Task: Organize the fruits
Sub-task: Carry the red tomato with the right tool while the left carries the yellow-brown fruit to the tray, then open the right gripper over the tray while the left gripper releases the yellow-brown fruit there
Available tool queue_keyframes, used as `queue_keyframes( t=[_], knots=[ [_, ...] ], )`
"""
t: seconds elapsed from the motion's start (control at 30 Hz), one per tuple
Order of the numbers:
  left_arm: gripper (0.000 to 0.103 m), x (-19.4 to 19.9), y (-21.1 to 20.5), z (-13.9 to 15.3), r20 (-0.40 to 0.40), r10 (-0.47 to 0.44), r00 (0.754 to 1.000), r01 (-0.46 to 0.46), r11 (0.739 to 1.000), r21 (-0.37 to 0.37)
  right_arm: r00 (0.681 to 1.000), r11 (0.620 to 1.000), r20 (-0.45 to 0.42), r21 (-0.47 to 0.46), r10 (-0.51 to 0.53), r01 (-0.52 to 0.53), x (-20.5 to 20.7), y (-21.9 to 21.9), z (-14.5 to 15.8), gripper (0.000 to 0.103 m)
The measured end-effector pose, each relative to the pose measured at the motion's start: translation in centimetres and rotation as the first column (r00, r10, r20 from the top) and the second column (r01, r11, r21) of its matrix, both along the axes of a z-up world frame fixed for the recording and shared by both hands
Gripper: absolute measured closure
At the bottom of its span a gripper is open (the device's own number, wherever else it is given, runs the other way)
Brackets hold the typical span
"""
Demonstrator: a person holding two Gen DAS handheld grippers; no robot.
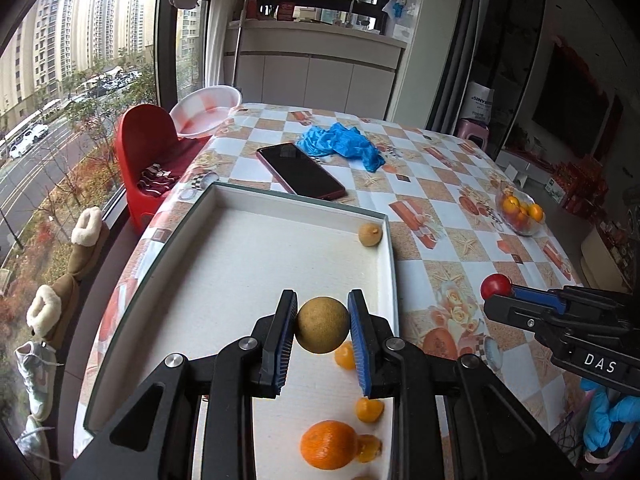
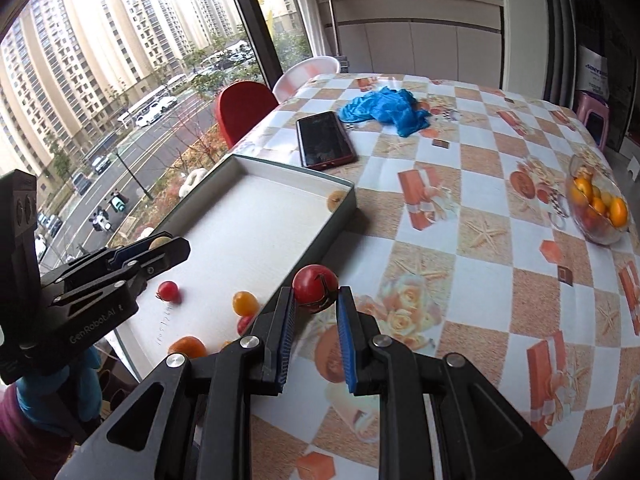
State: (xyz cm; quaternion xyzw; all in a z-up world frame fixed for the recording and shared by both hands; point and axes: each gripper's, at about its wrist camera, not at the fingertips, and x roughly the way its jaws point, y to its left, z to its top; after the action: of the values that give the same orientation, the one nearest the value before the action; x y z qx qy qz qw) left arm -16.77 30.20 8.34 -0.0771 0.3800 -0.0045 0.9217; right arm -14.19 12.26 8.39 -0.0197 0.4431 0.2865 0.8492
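My left gripper [image 1: 323, 310] is shut on a round brown longan [image 1: 323, 325] and holds it above the white box lid tray [image 1: 224, 264]. In the tray lie an orange [image 1: 329, 445], small yellow tomatoes [image 1: 369, 409] and a second longan [image 1: 370, 234] in the far right corner. My right gripper [image 2: 317, 300] is shut on a red cherry tomato [image 2: 314, 283], held over the tablecloth just right of the tray's rim [image 2: 320, 240]. The right wrist view also shows a red tomato [image 2: 168, 290] and a yellow tomato [image 2: 245, 302] in the tray.
A glass bowl of oranges [image 2: 598, 210] stands at the table's right side. A dark phone [image 1: 301, 171] and a blue crumpled glove [image 1: 340, 145] lie beyond the tray. A red chair [image 1: 148, 160] and a white basin [image 1: 206, 110] stand by the window at left.
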Motion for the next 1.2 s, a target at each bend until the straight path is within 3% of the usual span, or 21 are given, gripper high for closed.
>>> queue_keyframes(
  t=[0.4,1.2],
  knots=[
    [0.075,0.1,3.5,-1.8,-0.023,0.067,0.998,-0.066,0.998,0.023,0.99,0.989,-0.006,-0.041,0.139,-0.139,0.3,7.2,-0.5,0.08],
    [0.075,0.5,3.3,-2.9,-0.044,0.062,0.997,-0.061,0.998,0.022,0.99,0.988,-0.029,-0.061,0.14,-0.141,0.6,7.7,-1.8,0.08]
  ],
)
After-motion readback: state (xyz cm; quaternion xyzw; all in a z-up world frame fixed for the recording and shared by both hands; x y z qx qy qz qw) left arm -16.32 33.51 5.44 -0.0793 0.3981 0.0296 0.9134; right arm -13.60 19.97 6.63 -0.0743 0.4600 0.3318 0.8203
